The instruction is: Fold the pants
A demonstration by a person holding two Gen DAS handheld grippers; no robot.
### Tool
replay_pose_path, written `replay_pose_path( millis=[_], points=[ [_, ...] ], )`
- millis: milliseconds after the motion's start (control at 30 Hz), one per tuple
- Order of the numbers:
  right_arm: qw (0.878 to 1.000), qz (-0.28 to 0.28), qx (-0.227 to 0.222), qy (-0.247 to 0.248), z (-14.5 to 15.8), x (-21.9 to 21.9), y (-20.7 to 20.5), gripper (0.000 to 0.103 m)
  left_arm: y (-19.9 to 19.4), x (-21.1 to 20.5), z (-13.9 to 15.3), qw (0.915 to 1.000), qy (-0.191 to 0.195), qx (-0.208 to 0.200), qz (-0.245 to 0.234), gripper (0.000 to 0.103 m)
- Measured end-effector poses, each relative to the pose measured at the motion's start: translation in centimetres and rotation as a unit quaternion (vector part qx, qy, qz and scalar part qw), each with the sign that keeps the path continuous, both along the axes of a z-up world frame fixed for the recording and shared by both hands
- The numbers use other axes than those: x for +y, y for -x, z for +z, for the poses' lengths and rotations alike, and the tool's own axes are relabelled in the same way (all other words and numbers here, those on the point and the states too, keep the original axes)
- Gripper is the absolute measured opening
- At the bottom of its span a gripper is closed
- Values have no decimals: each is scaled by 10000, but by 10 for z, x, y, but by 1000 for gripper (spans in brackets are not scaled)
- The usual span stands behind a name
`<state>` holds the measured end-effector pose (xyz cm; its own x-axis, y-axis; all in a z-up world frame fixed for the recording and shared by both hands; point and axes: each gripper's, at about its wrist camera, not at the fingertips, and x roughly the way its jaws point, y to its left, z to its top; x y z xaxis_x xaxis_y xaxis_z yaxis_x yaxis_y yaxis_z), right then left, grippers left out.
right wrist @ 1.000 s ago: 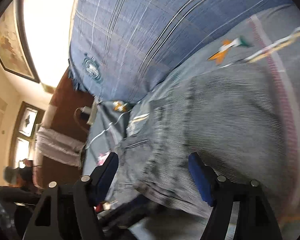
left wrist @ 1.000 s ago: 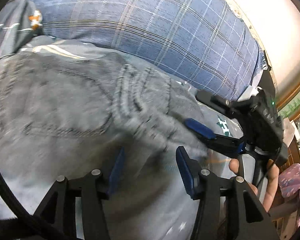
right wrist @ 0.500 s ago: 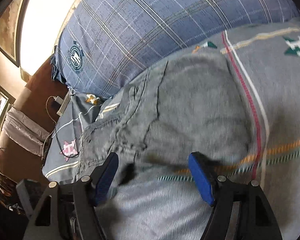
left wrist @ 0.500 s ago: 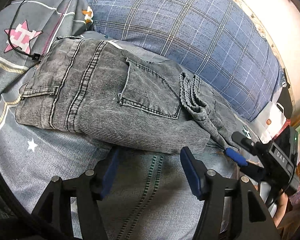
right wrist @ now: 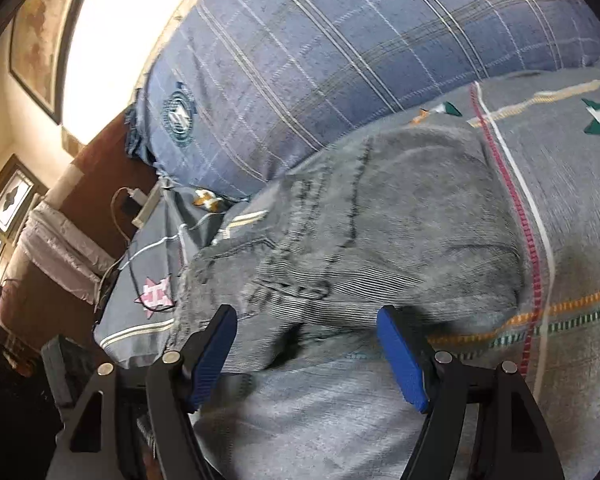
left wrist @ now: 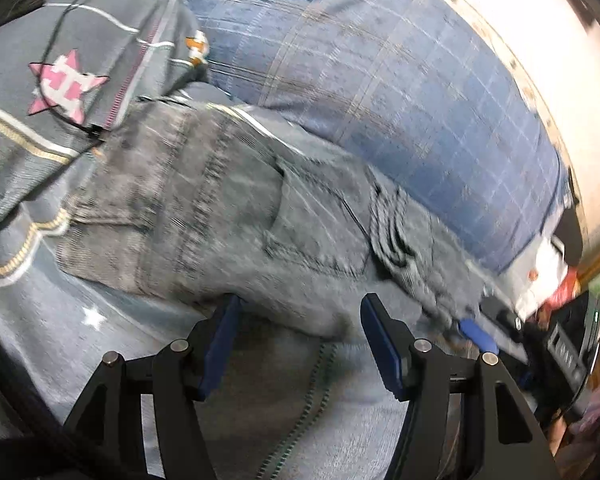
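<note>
The grey denim pants (left wrist: 228,216) lie folded in a compact bundle on the grey patterned bedsheet (left wrist: 300,408), with a back pocket on top. They also show in the right wrist view (right wrist: 400,240). My left gripper (left wrist: 300,332) is open and empty, its blue pads just at the near edge of the bundle. My right gripper (right wrist: 308,344) is open and empty at the bundle's near edge. The right gripper's blue fingertip also shows in the left wrist view (left wrist: 476,332), beside the bundle's right end.
A large blue plaid pillow (left wrist: 380,92) lies right behind the pants. A black cable (left wrist: 60,112) and a charger (right wrist: 140,204) lie near the bed's edge. A brown headboard (right wrist: 96,184) and a framed picture (right wrist: 40,48) stand beyond.
Both grippers have pulled back from the pants, which now lie as a folded bundle in front of them. Both stay open. The views shift slightly closer since half a second ago.
</note>
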<state>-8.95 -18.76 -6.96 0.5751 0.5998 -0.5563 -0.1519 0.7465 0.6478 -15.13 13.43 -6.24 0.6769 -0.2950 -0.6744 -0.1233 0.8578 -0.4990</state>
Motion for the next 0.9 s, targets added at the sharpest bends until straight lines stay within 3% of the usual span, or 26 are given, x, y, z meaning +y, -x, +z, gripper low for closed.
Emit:
replay_pose_path(
  millis=[200, 300, 400, 600, 767, 800, 900],
  points=[
    [9995, 245, -201, -14, 9, 14, 3, 75, -8, 39, -2, 9975, 312, 277, 566, 65],
    [9985, 483, -246, 37, 12, 26, 4, 75, -9, 55, -14, 9922, 891, 511, 709, 65],
    [9968, 745, -284, 30, 15, 40, 4, 75, -3, 61, -22, 9885, 835, 773, 994, 64],
    [9894, 1375, -376, 292, 28, 93, -7, 75, -6, 74, -46, 9782, 1223, 1152, 1220, 64],
    [9860, 1593, -83, 493, 19, 135, -29, 75, -20, 82, -44, 9768, 1278, 1032, 1374, 63],
    [9851, 1627, -46, 550, 13, 140, -31, 72, -24, 87, -46, 9737, 1400, 1033, 1471, 63],
    [9819, 1688, 66, 858, -5, 152, -28, 50, -36, 101, -49, 9677, 1598, 995, 1677, 63]
  ],
)
